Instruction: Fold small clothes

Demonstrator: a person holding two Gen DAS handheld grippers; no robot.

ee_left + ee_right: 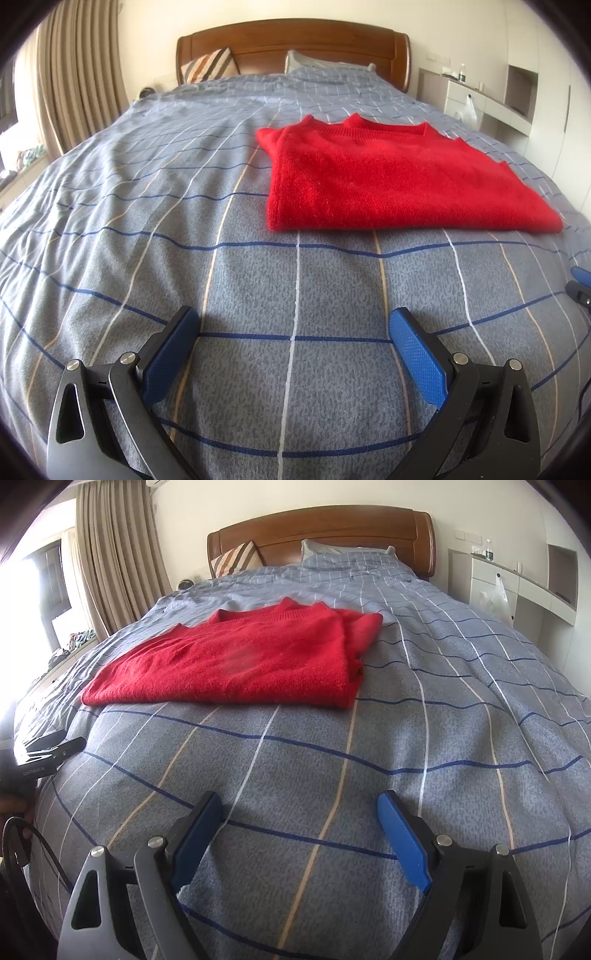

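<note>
- Left wrist view: our left gripper (294, 334) is spread wide with nothing between its blue pads (417, 354), low over the bed (147, 221).
- Right wrist view: our right gripper (300, 812) is likewise wide apart and holds nothing, just above the checked cover.
- The other gripper shows at each frame's edge, near its neighbour.
- Ahead of both grippers and apart from them, the red sweater (388, 181) lies folded flat on the cover, neckline toward the headboard (295, 44).
- Farther off, a striped pillow (210, 66) and a grey one lean on the headboard.
- Curtains (114, 561) hang left; a white desk (517, 579) stands right.
</note>
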